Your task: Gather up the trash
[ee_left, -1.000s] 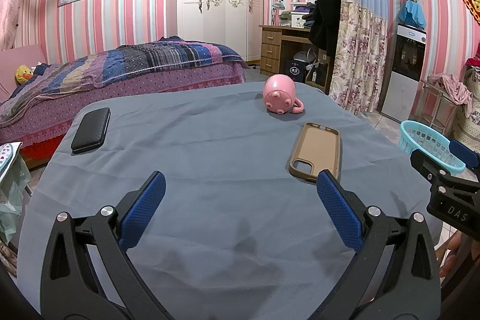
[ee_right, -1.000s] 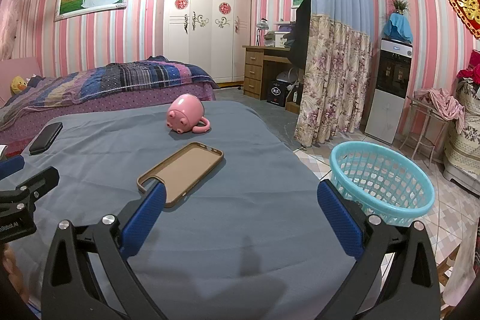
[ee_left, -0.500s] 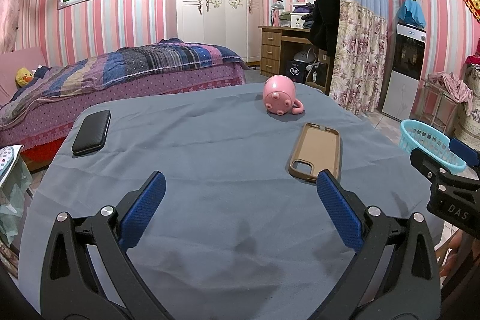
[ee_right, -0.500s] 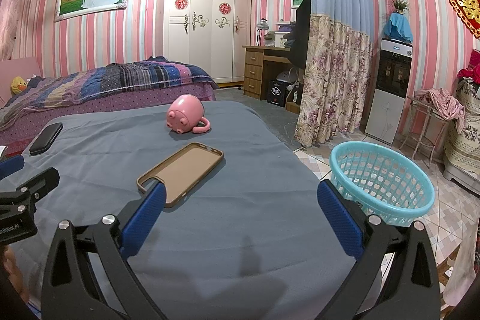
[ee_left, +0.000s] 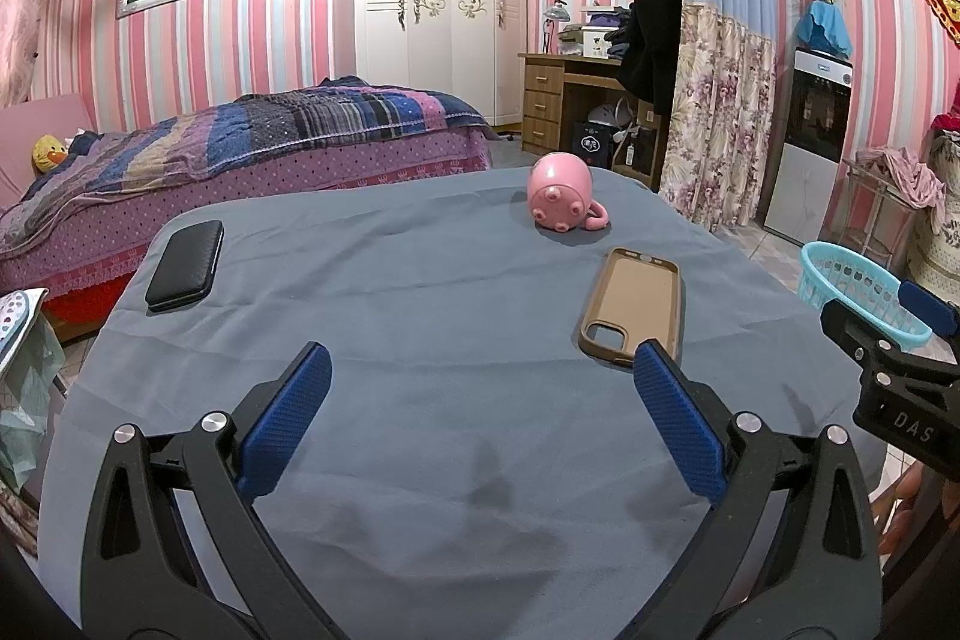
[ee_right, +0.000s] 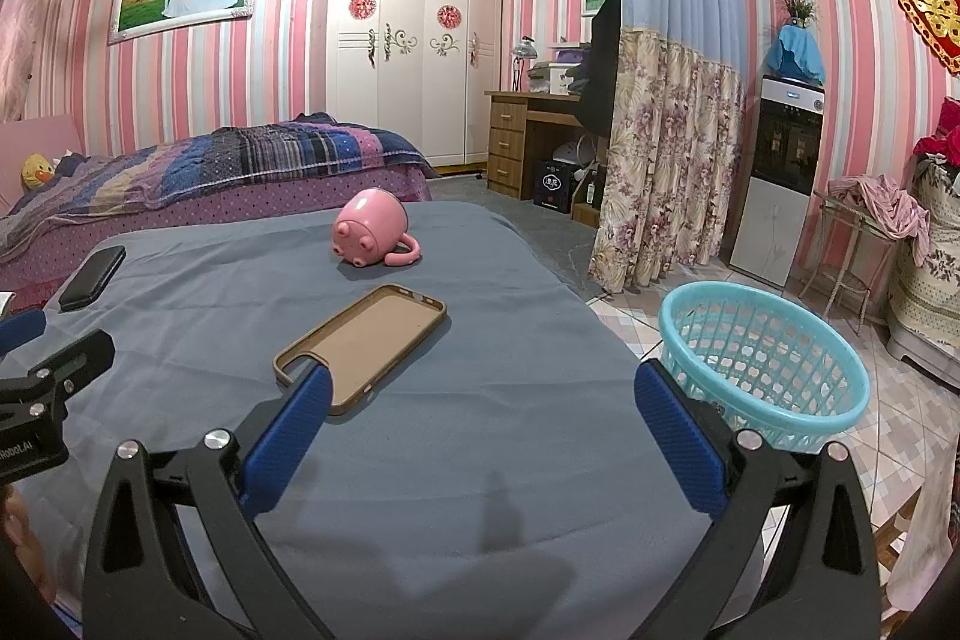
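A blue-grey cloth covers the table [ee_left: 420, 340]. On it lie a tan phone case [ee_left: 633, 304], also in the right wrist view [ee_right: 360, 346], a pink pig mug [ee_left: 561, 202] on its side, also in the right wrist view [ee_right: 369, 235], and a black case [ee_left: 185, 265] at the far left. A turquoise basket [ee_right: 762, 358] stands on the floor right of the table. My left gripper [ee_left: 480, 400] is open and empty over the near table. My right gripper [ee_right: 480, 412] is open and empty, its left finger just short of the phone case.
A bed [ee_left: 240, 160] lies beyond the table. A white wardrobe [ee_left: 432, 9], a wooden desk [ee_left: 570, 99] and a floral curtain [ee_right: 666, 160] stand at the back. A water dispenser [ee_right: 780, 172] stands right. Tiled floor surrounds the basket.
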`<control>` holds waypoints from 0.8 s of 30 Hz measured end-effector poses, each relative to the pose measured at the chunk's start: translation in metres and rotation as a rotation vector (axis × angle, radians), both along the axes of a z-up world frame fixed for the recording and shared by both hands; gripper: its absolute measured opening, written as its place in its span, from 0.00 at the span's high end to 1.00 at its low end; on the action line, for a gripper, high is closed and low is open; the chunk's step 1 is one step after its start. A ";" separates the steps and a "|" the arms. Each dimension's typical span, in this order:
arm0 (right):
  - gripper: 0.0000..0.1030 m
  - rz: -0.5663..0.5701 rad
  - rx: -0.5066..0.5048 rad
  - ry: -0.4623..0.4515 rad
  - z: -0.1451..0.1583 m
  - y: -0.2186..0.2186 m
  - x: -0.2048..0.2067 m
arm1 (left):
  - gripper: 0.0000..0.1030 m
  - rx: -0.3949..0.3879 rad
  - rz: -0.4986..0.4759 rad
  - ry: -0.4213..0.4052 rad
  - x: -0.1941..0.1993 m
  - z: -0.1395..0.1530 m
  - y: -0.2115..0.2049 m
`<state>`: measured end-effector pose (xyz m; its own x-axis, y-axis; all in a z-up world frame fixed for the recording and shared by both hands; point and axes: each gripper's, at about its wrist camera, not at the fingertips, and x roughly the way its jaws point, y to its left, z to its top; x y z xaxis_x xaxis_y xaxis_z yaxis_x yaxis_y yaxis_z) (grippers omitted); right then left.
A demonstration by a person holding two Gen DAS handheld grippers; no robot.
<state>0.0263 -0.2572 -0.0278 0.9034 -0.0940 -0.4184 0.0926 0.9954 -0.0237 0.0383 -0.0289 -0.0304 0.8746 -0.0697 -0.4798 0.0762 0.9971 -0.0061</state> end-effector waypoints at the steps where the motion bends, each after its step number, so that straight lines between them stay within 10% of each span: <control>1: 0.04 0.000 0.001 0.000 0.000 0.000 0.000 | 0.05 0.001 0.001 -0.001 0.000 0.000 -0.001; 24: 0.04 0.001 -0.001 0.001 -0.001 0.001 -0.001 | 0.05 0.002 0.000 -0.007 -0.001 0.004 0.000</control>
